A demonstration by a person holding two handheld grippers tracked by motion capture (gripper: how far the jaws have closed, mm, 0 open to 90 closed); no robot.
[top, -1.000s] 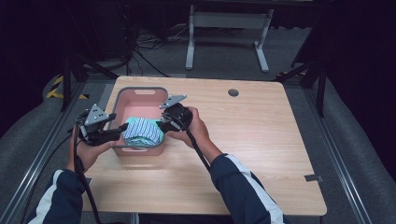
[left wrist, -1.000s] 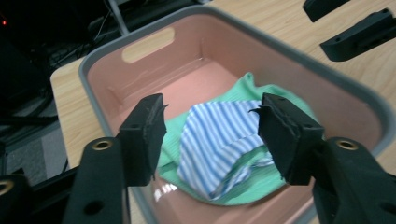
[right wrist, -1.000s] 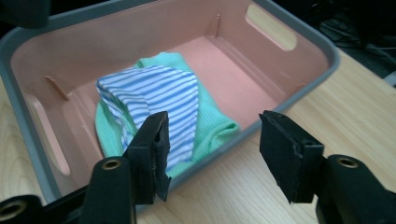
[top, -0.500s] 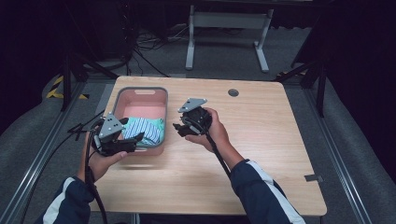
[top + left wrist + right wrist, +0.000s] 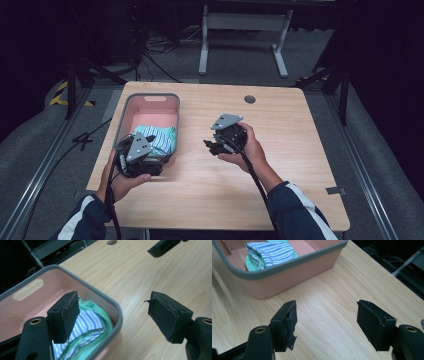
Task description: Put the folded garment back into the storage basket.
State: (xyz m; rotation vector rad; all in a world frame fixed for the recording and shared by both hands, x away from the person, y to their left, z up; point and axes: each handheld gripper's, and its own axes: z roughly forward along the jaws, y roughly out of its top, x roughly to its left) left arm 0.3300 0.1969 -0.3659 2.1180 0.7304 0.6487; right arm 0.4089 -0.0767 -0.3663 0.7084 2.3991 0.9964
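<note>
Now, one pink bin [image 5: 150, 107] with a grey rim sits at the left of the wooden table [image 5: 295, 165] in the high view, and one folded cloth [image 5: 156, 138], striped blue and white with green showing around it, lies inside it at the bin's lower end. Two grippers are in play, one in each hand.

The left gripper [image 5: 150, 159] sits at the lower left of the high view, right at the bin's near corner. Its jaws have just been opening and they stand apart with nothing between them. In the left gripper view, one black pad [image 5: 65, 315] hangs over the cloth [image 5: 87, 323] at lower left, the other sits at the right of the frame over bare wood, and the bin's grey rim [image 5: 110, 303] runs between the two.

The right gripper [image 5: 214, 146] is at the centre of the high view, well apart from the bin, over open table. Its jaws have just been opening too; they stand wide and hold nothing. In the right gripper view, two black pads [image 5: 285, 323] frame plain wood grain at the bottom, while the bin [image 5: 294, 272] fills the upper left and the striped cloth [image 5: 272, 252] rests inside it.

One round dark hole [image 5: 250, 99] marks the table's upper edge.
</note>
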